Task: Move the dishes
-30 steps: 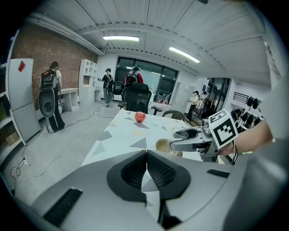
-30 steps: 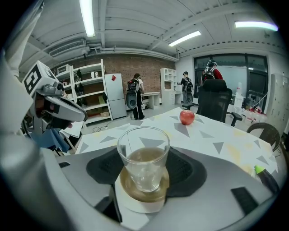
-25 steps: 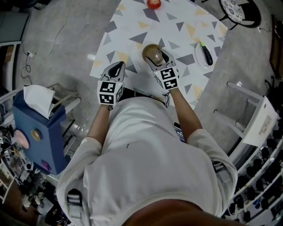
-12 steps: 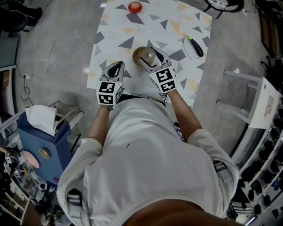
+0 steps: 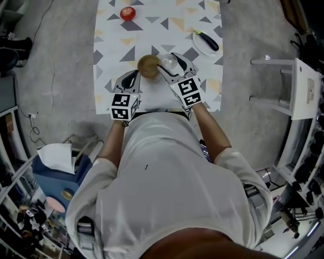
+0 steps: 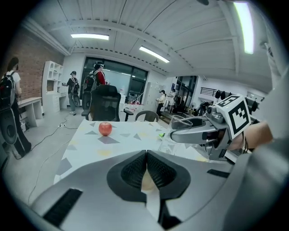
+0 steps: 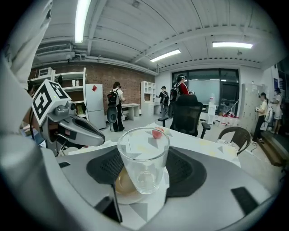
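A clear drinking glass (image 7: 143,158) stands upright between my right gripper's (image 7: 143,168) pads, which are shut on it. In the head view that glass (image 5: 168,62) hangs just right of a brown bowl (image 5: 147,66) on the patterned table (image 5: 116,96). The bowl (image 7: 121,186) shows under and left of the glass in the right gripper view. My left gripper (image 5: 129,80) is shut with nothing held, near the table's front edge, left of the bowl. Its pads meet in the left gripper view (image 6: 146,166), where the right gripper (image 6: 198,134) and the glass (image 6: 180,122) appear at the right.
A red apple (image 5: 127,13) lies at the far left of the table and a white plate with an eggplant (image 5: 206,42) at the far right. A white chair (image 5: 293,76) stands right of the table. People and an office chair (image 6: 104,103) are beyond the table.
The head view has swung, so the table now sits higher and further left. The glass in my right gripper has shifted from over the bowl's middle to its right rim. The left gripper stays shut.
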Demonstrator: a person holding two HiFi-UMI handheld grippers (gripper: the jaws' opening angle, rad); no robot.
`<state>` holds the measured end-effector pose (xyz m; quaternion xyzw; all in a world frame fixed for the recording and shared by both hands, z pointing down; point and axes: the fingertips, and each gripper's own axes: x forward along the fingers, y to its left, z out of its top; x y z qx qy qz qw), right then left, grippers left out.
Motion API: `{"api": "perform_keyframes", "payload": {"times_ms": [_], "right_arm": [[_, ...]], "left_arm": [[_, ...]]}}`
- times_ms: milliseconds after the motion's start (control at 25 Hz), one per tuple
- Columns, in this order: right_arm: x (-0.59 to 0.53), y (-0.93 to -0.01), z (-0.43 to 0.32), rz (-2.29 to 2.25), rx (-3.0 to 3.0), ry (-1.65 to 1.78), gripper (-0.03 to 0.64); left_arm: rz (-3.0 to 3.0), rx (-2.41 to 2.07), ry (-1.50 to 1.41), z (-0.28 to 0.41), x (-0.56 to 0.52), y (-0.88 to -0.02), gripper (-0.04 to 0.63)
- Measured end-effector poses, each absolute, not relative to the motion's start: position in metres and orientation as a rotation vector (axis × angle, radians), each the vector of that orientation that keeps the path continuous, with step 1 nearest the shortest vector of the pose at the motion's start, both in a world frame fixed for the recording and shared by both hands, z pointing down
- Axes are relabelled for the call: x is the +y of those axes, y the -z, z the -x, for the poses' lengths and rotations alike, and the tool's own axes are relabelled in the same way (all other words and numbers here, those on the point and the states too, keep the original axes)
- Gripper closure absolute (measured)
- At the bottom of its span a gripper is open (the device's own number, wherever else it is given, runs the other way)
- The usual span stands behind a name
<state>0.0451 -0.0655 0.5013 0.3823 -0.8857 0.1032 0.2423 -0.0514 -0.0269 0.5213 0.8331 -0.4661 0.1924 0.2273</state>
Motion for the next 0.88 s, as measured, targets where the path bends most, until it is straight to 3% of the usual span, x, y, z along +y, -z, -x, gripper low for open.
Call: {"api": "perform_keyframes", "payload": {"times_ms": [880], "right_arm": [[-0.055, -0.503, -0.146, -1.286, -2.300, -0.353, 0.339]], "left_arm": [[-2.418, -1.065, -0.594, -0.040, -0.034, -0.530, 0.575]]}}
